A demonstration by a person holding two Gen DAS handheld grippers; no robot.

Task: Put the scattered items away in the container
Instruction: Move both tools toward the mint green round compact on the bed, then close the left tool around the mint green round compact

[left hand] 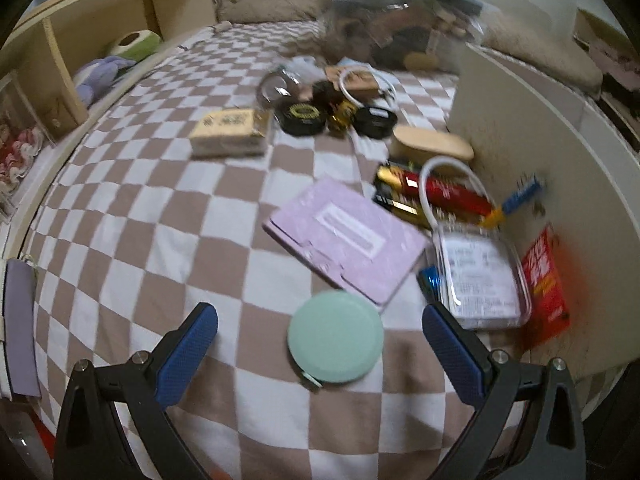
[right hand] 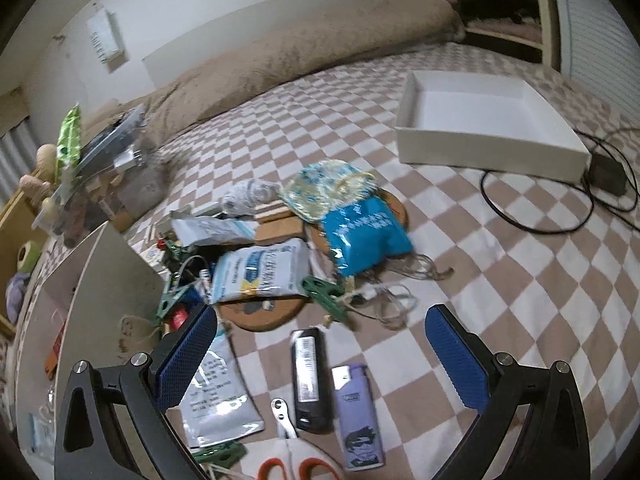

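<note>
In the left wrist view my left gripper [left hand: 320, 344] is open and empty, its blue pads either side of a round mint-green case [left hand: 335, 337] on the checkered bedspread. A purple card folder [left hand: 344, 240], a clear plastic case [left hand: 482, 280] and a red tube [left hand: 448, 192] lie beyond. In the right wrist view my right gripper [right hand: 322, 344] is open and empty above a black device [right hand: 310, 380] and a purple lighter [right hand: 358, 416]. The white box container [right hand: 492, 148] stands empty at the far right.
A pile of packets, a blue pouch [right hand: 364, 232], green clips and cords lies ahead in the right wrist view. Orange-handled scissors [right hand: 288, 452] lie at the bottom edge. A white board [left hand: 528, 184] stands upright on the right of the left wrist view. A black cable [right hand: 540, 216] runs by the box.
</note>
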